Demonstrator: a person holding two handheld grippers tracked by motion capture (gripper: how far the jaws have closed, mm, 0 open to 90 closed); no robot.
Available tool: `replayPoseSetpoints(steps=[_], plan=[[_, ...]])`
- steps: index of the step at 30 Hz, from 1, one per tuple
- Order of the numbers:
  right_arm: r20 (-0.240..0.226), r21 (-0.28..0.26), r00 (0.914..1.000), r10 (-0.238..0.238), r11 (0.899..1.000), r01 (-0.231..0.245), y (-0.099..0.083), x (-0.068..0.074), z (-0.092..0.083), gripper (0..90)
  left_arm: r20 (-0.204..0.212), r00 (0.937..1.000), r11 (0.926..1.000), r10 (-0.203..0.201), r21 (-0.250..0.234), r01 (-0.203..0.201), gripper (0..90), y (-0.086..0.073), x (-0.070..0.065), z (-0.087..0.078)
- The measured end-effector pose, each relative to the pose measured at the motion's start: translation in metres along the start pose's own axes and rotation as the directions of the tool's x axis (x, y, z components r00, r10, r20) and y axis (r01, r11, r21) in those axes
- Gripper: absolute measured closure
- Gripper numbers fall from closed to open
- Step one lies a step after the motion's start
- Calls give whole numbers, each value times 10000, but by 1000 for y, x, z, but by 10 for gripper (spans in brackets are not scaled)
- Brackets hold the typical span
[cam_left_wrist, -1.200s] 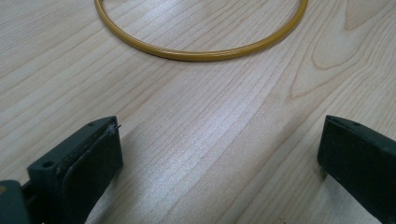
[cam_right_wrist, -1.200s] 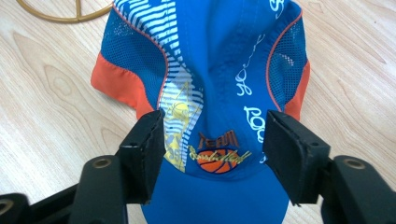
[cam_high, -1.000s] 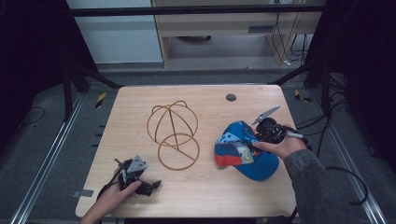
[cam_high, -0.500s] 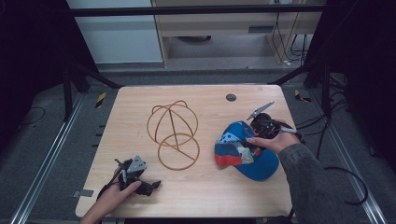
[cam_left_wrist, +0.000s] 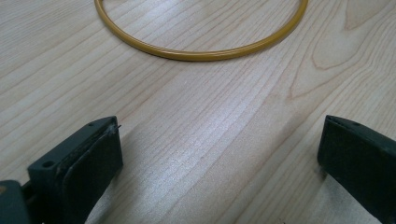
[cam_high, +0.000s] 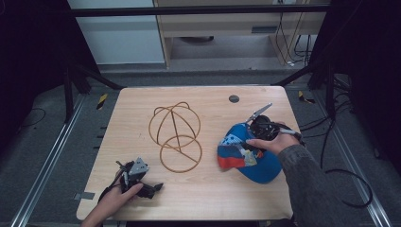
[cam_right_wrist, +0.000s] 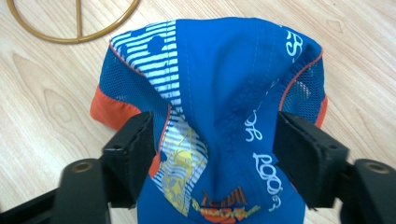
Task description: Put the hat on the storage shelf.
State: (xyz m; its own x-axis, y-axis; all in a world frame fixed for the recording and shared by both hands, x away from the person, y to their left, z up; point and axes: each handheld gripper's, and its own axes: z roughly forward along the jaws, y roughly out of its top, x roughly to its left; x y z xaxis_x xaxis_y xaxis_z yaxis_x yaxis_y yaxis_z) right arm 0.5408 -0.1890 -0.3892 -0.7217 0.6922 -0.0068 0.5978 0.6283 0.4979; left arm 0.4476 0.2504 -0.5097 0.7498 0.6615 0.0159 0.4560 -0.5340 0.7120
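At the near left corner of the pale wooden table, the left gripper lies low in the person's left hand, its black jaws spread wide with only bare wood between them. Just ahead of it in the left gripper view curves the golden wire ring that forms the base of a domed wire cap frame standing at the table's middle. To the right lies a blue cloth cap with orange trim and white striped panels. The right gripper, in the right hand, has just been closing its jaws, and their pads press a bunched fold of the cap's crown from both sides.
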Motion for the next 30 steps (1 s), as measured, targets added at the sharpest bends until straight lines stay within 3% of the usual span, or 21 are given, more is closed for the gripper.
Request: replayPoseSetpoints(steps=[3,9,14,16,26,30], plan=[[-40,241,10000,-55,9997,56,-1,0,8,387,-4,10000,10000,2,6,-2,0,0,0,0],[-235,626,9993,289,9977,-274,-11,-2,24,500,2,10000,9999,85,79,-85,0,0,1,-1],[-534,760,9981,313,9967,-272,-14,-5,28,835,6,10000,9999,90,78,-90,0,0,1,0],[-646,692,9971,395,9970,-350,-15,-6,25,889,5,10000,9999,86,76,-86,0,0,1,0],[-632,191,9977,256,9995,-244,-13,-5,-3,898,27,10000,9999,81,73,-81,0,0,1,0],[-467,-143,9989,-1,9999,-6,-6,-2,-29,898,-6,10000,10000,21,-4,-21,0,0,0,0]])
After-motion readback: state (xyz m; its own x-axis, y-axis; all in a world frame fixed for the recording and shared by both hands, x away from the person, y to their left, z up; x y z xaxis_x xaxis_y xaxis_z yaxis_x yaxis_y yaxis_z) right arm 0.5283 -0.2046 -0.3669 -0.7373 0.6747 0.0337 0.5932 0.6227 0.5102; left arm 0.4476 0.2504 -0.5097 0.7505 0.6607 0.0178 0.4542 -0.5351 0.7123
